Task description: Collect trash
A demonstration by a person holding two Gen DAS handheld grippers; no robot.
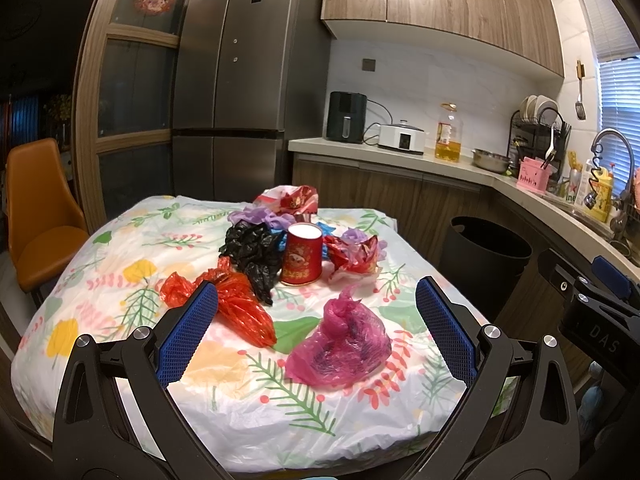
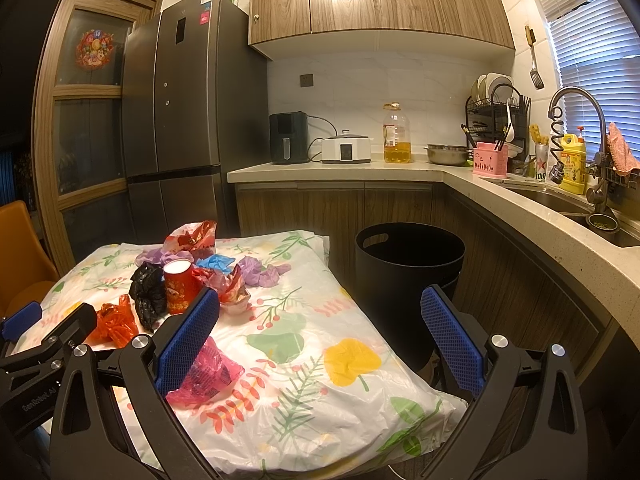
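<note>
Our left hand-held gripper (image 1: 316,328) hangs over the bench (image 1: 240,412) with its blue pads wide apart and nothing in them. We see a pink bag (image 1: 340,352) lying between the pads and an orange bag (image 1: 240,312) by the left pad. Behind them stand a red cup (image 1: 301,254), a black bag (image 1: 252,252) and more crumpled bags in a pile. Our right hand-held gripper (image 2: 320,336) is wide apart too, holding nothing, over the bench edge. A black bin (image 2: 408,276) stands on the floor just beside the bench.
</note>
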